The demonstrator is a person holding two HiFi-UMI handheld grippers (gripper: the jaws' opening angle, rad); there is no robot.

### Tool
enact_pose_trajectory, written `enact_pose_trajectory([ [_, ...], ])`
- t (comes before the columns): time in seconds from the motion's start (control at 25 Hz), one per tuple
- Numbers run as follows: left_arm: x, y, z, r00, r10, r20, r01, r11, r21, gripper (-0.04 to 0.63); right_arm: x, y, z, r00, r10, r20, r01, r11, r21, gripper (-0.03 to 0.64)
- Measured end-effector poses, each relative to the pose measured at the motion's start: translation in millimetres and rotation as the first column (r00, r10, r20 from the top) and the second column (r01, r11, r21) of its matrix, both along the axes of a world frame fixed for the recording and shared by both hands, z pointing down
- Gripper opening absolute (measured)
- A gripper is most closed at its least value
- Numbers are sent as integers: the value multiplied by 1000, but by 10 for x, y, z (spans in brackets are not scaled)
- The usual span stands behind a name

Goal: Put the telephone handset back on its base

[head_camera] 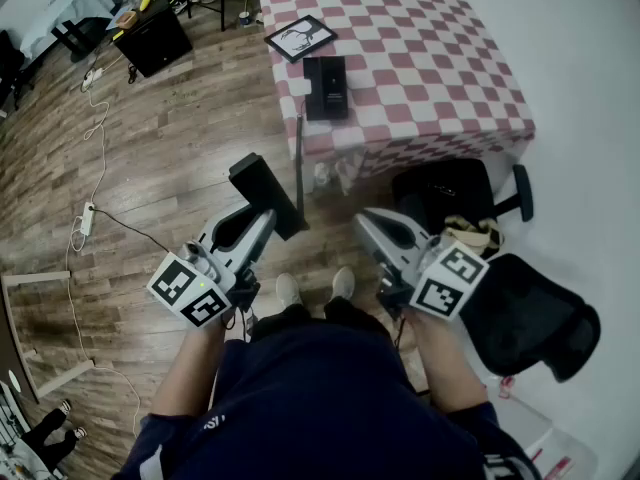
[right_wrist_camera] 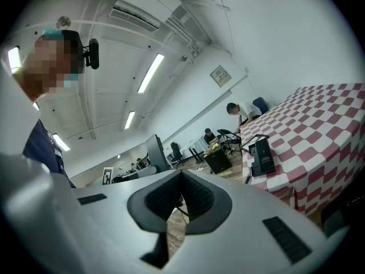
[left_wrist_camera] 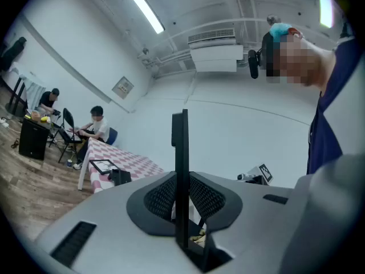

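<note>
The left tool is clenching the telephone handset, which is standing edge-on between its pads. The right tool is holding nothing, its pads meeting. Both are hanging over the wooden floor, well short of the base. The base is sitting near the front edge of the checked desk, with a framed picture just behind it. The carrying step seems to be under way. The next move is likely calling for bringing the handset over the base, lining it up with the cradle, and lowering it before letting go.
</note>
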State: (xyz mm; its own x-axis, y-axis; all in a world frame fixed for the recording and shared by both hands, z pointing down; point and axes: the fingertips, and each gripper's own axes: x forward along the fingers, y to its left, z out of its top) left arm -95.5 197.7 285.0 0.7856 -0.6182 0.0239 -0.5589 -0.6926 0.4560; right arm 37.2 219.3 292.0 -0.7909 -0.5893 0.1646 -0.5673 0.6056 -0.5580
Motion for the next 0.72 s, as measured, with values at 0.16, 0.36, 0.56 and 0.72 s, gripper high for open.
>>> enact_pose_trajectory([
  [0.16,49,0,17,1000,-1,3,1,1000,-2,89,37,-30,-20,1000,-6,-4,6,1000,9,15],
  [0.36,125,25,30,1000,-6,5,6,1000,-5,89,133,-36,-13,1000,-7,-4,7,1000,9,15],
  [0.56,211,60,30,1000,-17,8,17,1000,-7,90,300,-52,39,1000,7,1,-7,1000,-25,17],
  [0.72,305,107,55,999,-38,6,38,999,-11,90,472,-28,80,1000,9,11,-9,999,-38,17],
])
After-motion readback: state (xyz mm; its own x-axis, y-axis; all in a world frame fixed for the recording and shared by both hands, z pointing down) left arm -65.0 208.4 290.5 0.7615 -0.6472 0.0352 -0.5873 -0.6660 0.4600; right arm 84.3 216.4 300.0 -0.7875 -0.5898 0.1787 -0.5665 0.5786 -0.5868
